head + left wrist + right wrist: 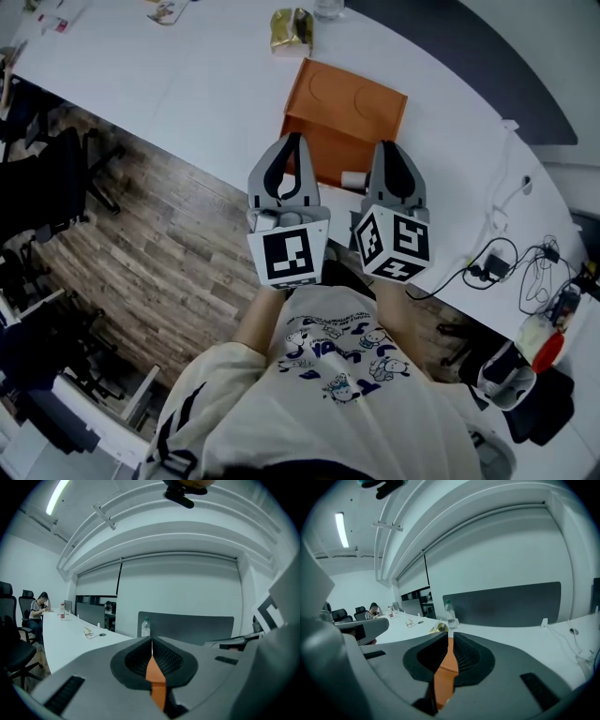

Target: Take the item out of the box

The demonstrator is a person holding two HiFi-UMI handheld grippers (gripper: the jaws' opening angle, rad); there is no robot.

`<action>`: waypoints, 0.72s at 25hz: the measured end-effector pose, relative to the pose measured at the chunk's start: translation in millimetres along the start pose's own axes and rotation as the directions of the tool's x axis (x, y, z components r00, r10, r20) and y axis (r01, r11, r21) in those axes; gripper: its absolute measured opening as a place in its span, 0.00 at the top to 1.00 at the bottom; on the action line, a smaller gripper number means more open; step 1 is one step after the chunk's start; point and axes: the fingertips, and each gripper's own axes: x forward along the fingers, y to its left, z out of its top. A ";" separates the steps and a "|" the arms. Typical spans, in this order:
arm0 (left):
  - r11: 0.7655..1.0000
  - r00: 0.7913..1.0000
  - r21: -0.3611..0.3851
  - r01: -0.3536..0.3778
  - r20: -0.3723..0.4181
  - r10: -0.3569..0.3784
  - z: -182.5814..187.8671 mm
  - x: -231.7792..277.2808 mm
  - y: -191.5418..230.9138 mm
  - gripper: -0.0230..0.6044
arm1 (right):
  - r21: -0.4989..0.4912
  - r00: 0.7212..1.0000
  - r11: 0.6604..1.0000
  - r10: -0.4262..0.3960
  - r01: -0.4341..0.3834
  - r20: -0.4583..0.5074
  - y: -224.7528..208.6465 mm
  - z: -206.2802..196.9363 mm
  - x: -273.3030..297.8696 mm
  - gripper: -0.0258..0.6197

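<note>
An orange box (344, 114) lies on the white table (187, 84), just beyond both grippers. A small white cylinder-shaped item (353, 179) shows at the box's near edge, between the two grippers. My left gripper (292, 141) is held upright near the box's left near corner, its jaws shut with nothing in them. My right gripper (389, 147) stands beside it at the box's near right, also shut and empty. In the left gripper view the left gripper (151, 640) shows only an orange sliver through the slit. The right gripper (449, 638) looks the same in the right gripper view.
A gold packet (291, 30) and a water bottle (449, 613) stand beyond the box. Cables and a plug (495, 263) lie at the table's right, by a red-capped object (541, 341). Office chairs (47, 187) stand on the wooden floor to the left. A seated person (38, 609) is far off.
</note>
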 end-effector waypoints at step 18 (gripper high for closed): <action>0.998 0.991 -0.031 0.063 -0.117 -0.067 -39.8 38.2 0.7 0.93 | 0.015 0.992 0.998 -0.062 0.064 -0.108 -11.3 -32.9 29.3 0.88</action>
